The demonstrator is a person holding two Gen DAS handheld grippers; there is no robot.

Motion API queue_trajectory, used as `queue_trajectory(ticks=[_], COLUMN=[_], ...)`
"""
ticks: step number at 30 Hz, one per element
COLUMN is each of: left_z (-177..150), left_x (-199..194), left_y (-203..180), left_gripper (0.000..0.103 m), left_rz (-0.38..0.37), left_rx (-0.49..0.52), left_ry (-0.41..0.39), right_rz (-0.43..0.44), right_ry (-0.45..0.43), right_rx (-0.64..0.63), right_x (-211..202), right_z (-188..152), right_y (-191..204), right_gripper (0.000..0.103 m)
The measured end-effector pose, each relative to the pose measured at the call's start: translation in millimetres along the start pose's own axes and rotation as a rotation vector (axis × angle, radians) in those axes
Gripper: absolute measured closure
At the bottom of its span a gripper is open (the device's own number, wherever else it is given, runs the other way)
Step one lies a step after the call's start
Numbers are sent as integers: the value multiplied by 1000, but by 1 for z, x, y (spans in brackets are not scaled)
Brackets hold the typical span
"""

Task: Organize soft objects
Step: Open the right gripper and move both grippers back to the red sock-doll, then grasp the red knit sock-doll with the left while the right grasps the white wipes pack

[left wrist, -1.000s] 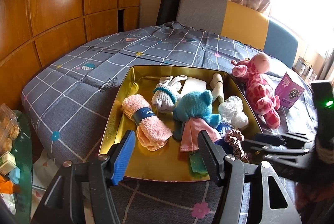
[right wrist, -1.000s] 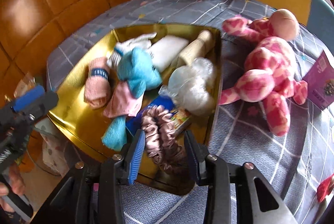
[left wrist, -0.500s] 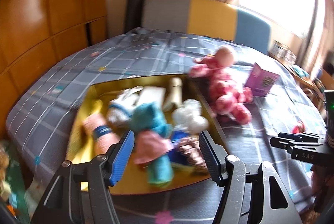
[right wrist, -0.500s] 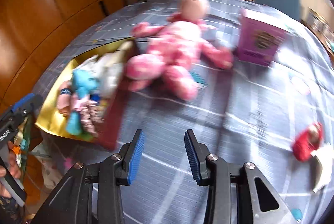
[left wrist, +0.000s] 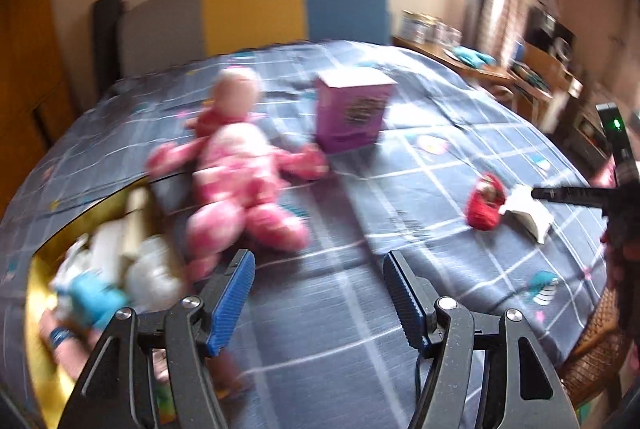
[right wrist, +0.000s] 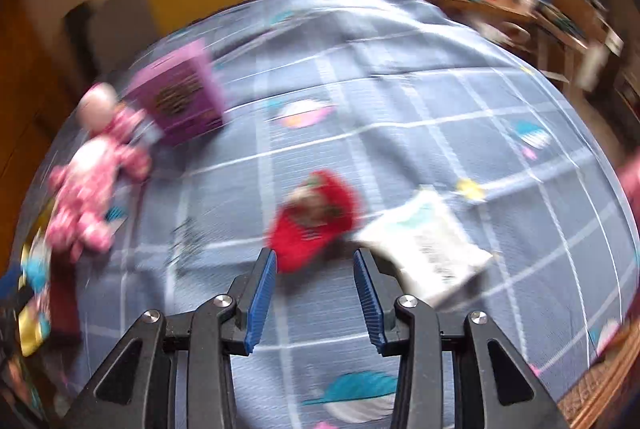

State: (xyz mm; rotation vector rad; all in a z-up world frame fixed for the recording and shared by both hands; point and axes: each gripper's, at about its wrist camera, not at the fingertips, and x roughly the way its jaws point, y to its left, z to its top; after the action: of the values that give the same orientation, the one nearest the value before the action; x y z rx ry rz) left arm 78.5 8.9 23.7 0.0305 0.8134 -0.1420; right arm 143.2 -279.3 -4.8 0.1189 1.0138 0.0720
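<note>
Roughly midway | gold tray (left wrist: 38, 269) holds several soft toys | pink plush (left wrist: 240, 169), red soft toy (right wrist: 316, 217) lie loose on bedspread (right wrist: 400, 101) | right gripper (right wrist: 314, 283) jaws apart, empty, near red toy | left gripper (left wrist: 318, 293) wide, empty.

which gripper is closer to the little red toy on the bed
Right. The right gripper is open just short of the red toy, which sits right ahead of its fingertips. The left gripper is open farther back, with the toy off to its right.
</note>
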Motion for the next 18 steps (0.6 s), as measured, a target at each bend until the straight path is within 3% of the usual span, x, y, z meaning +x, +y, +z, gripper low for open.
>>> queue_trajectory(ticks=[5,9,12,18], left_z=[19,33,45,60], left_x=[42,77,104,149], left_y=[-53,-97,-126,-168], left_gripper=[36,36,36,35], left_rz=[-112,-193,-218,-267], left_rx=[96,164,206,259], left_ry=[63,113,138,183], right_rz=[-49,19,46,99], right_ry=[-43,-95,-158,-142], right_rx=[257,423,460,483], right_x=[0,-2,-12,-7], right_z=[9,2,2,3], right_y=[-74,-107,-114,-116], right_gripper=[62,62,62,62])
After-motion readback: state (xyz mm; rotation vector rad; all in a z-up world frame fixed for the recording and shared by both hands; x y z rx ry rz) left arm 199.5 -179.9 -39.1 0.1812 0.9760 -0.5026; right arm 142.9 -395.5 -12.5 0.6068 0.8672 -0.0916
